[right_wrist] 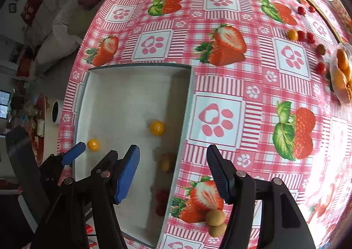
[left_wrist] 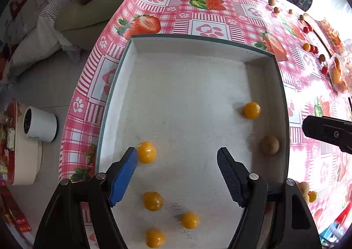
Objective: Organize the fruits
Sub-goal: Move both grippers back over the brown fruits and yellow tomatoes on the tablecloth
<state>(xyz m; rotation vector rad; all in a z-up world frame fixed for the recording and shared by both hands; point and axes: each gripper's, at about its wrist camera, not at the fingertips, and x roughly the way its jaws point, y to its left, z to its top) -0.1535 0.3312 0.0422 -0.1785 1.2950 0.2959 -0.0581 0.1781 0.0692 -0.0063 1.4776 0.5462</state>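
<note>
Both jaws stand apart, empty: the left hand-held gripper [left_wrist: 178,156] over the tray [left_wrist: 198,39], the right hand-held gripper [right_wrist: 173,156] at its edge. The yellow fruits [left_wrist: 146,152] inside look light, smooth, easily bruised; take one gently across its middle.

tray [left_wrist: 123,86]: one, white. yellow-orange fruits [left_wrist: 146,152] in tray: five. tan-brown fruit [left_wrist: 270,144] in tray: one. blurred red fruits [right_wrist: 161,196] in tray: at least two, exact count unclear. tan fruits [right_wrist: 215,217] on cloth near the tray's corner: two.
</note>
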